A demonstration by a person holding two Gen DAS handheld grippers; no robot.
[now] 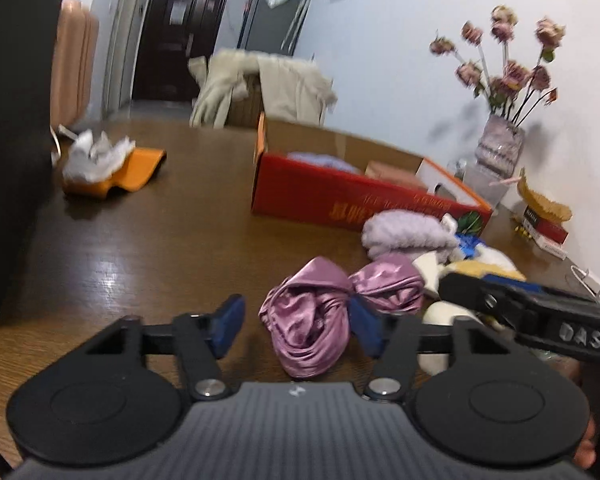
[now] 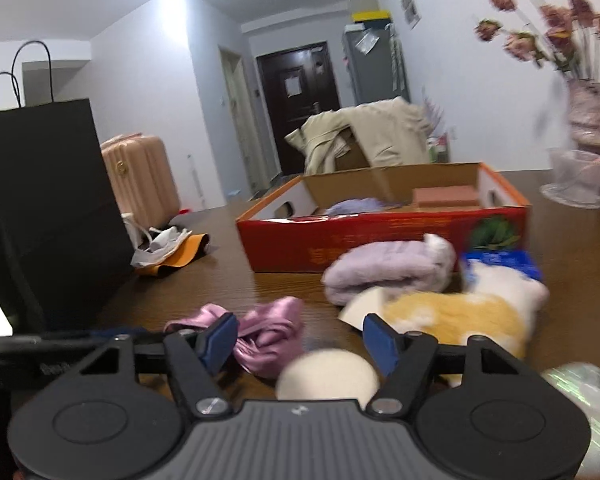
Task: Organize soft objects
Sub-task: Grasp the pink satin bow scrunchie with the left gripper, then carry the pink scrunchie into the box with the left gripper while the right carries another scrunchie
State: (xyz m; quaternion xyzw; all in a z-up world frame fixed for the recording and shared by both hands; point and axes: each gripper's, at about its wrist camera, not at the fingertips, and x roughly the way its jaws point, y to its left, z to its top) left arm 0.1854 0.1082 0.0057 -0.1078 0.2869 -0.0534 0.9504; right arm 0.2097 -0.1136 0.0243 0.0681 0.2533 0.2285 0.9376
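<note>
Satin scrunchie [image 1: 312,320] sits between my half-open left fingers [image 1: 230,326], not pinched yet.
Right fingers [image 2: 380,344] likewise straddle the ball [image 2: 328,376]; next, squeeze and lift to box [image 2: 380,236].

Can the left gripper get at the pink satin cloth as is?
Probably yes: the pink satin cloth already lies between the left gripper's open fingers, nothing covering it. The right gripper sits close beside.
</note>
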